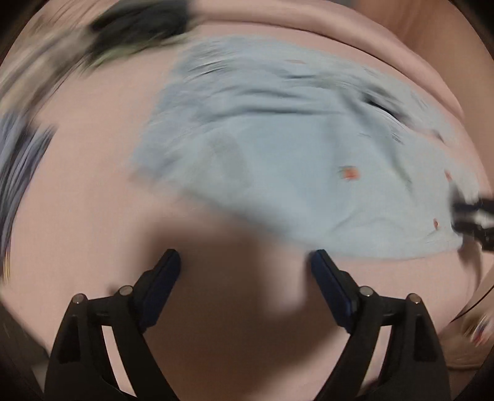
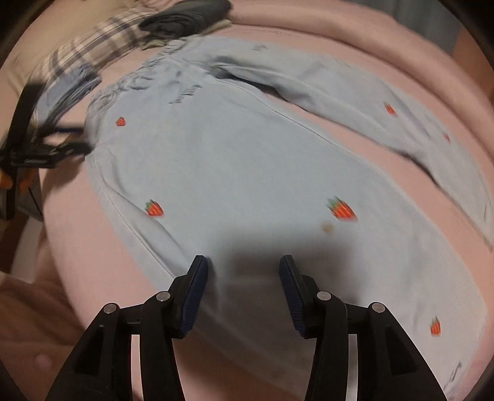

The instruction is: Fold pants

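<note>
A pink bed surface [image 2: 355, 148] is carrying the light blue pants [image 2: 222, 160], which are lying flat and unfolded with the two legs spreading apart and small red motifs showing. Behind the waistband, a plaid cloth [image 2: 92, 40] and a dark garment [image 2: 185, 15] are lying on the bed.

The right gripper [image 2: 244, 265] is hovering over the nearer leg, jaws spread and empty. The left gripper [image 1: 245, 259] is hovering over bare bedding just beside the pants [image 1: 278, 148], jaws spread, holding nothing. This view is blurring.
</note>
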Demonstrator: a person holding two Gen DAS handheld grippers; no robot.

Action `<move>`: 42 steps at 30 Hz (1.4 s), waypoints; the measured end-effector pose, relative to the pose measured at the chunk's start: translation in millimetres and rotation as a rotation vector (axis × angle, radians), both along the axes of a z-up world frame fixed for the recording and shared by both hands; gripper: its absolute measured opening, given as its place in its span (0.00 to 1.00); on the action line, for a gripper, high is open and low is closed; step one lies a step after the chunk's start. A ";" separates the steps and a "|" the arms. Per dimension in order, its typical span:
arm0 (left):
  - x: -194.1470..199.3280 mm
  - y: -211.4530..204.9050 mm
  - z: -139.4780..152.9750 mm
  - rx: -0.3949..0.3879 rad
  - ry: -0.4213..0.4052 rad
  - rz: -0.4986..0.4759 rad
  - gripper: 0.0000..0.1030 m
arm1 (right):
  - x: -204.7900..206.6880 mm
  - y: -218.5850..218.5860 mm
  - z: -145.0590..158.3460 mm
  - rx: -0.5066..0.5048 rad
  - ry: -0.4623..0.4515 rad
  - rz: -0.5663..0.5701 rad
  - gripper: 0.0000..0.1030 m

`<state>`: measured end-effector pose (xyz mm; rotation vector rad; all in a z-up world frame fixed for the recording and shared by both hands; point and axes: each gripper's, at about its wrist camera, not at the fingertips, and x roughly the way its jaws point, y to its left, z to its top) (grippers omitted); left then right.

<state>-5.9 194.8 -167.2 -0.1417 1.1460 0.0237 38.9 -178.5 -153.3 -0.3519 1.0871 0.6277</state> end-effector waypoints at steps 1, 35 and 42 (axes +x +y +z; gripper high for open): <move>-5.4 13.4 6.4 0.010 -0.013 0.045 0.82 | 4.1 -7.0 5.2 0.008 0.019 -0.025 0.47; 301.7 19.6 8.0 0.063 -0.015 -0.311 0.17 | 279.6 113.2 27.8 -0.074 -0.066 0.188 0.10; 315.0 15.8 3.5 0.153 0.027 -0.241 0.73 | 278.3 118.2 17.0 -0.135 -0.041 0.124 0.16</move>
